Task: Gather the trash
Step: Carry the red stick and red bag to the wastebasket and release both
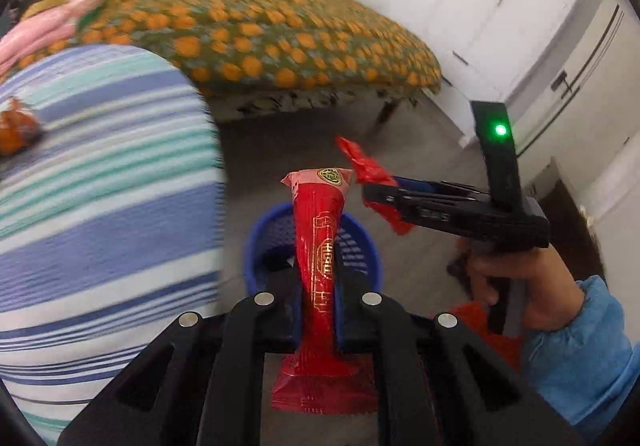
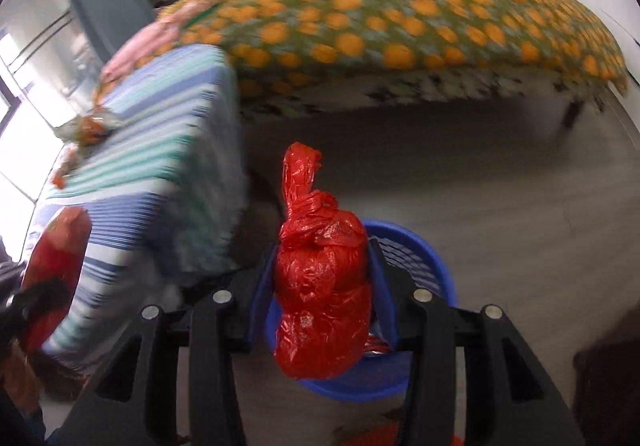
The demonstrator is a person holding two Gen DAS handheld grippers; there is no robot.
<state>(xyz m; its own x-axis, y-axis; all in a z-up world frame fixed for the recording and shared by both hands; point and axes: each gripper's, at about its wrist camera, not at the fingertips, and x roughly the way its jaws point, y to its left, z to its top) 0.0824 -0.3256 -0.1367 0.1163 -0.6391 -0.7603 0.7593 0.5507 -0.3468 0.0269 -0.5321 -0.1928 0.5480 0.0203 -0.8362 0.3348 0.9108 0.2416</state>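
Left tongs [image 1: 318, 310]: clamped tight on a red wrapper [image 1: 320, 266], which stands upright between the fingers, its flat sealed end toward the camera and its gold-printed end up.
Right tongs [image 2: 322, 286]: narrow, pressed on both sides of a knotted red bag [image 2: 324, 286]; its twisted neck sticks up past the fingertips.
Right tongs, seen from the left wrist [image 1: 370, 192]: level, pointing left, with the red bag [image 1: 366, 166] poking out at the tip; a hand [image 1: 520, 278] in a blue sleeve [image 1: 580, 350] grips the handle.
Basket [image 1: 372, 246]: blue, mesh-walled, on the floor [image 1: 420, 150] beside the striped surface; in both views it lies directly behind the held trash, with wrapper and bag above its rim.
Surface [image 1: 100, 206]: covered in blue, teal and white stripes, blurred; its near corner stands just beside the basket.
Other trash: an orange crumpled piece [image 1: 16, 130] lies on the surface toward its far edge; another red bag [image 2: 60, 258] shows at the left edge of the right wrist view.
Bed [image 2: 400, 18]: behind, under an orange-dotted cover, well apart from the basket.
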